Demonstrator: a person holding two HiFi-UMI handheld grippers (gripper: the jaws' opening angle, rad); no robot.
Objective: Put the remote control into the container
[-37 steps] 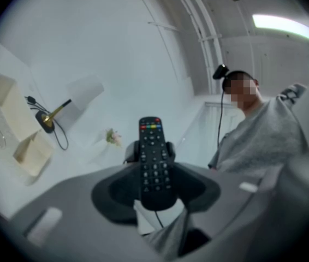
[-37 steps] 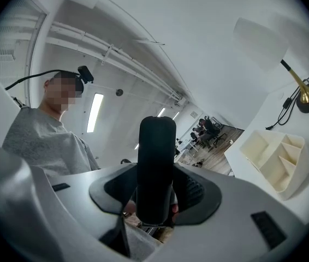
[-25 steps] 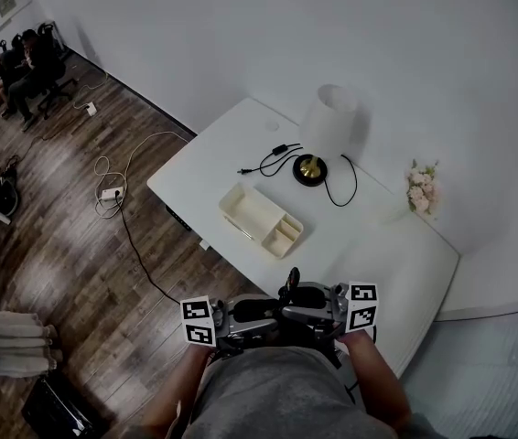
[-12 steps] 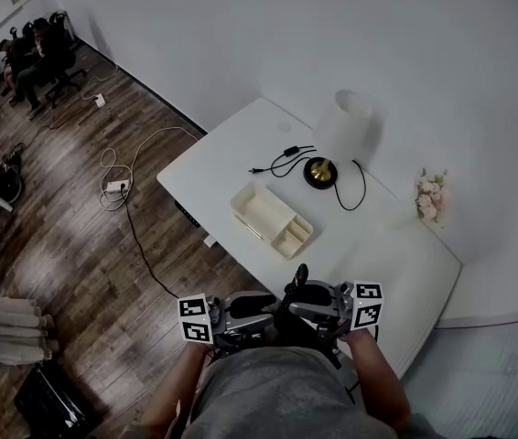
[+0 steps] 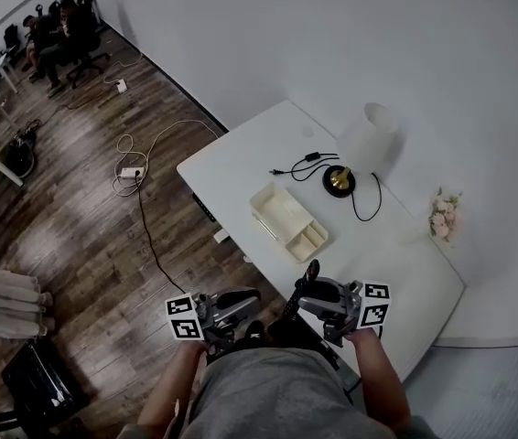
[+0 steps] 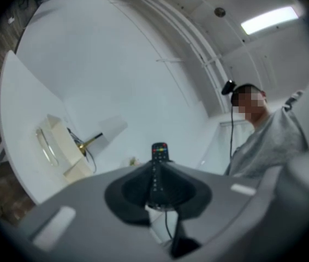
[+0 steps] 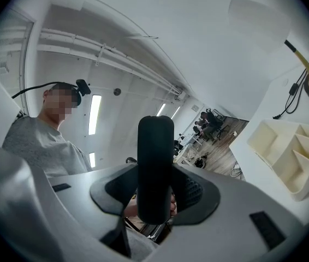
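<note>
Gripping remote control (image 5: 308, 277) | right tongs (image 7: 155, 192) clamped | container (image 5: 288, 224) beside table (image 5: 241, 167) edge

**Head view:** taken from above the person (image 5: 277, 396), whose body fills 6 o'clock, looking steeply down on the white table (image 5: 241, 154), with the container (image 5: 288, 222) near centre and the lamp (image 5: 369, 144) at 1 o'clock, both small and distant. **Left gripper view:** taken low beside the table and slanting upward, with the table at 9 o'clock, the person at 3 o'clock and the remote (image 6: 159, 153) showing its button face just ahead. **Right gripper view:** faces roughly the opposite way, with the remote's back very close at centre, the person at 9 o'clock and the container at 3 o'clock; all three views share the remote, container, lamp and table.
</note>
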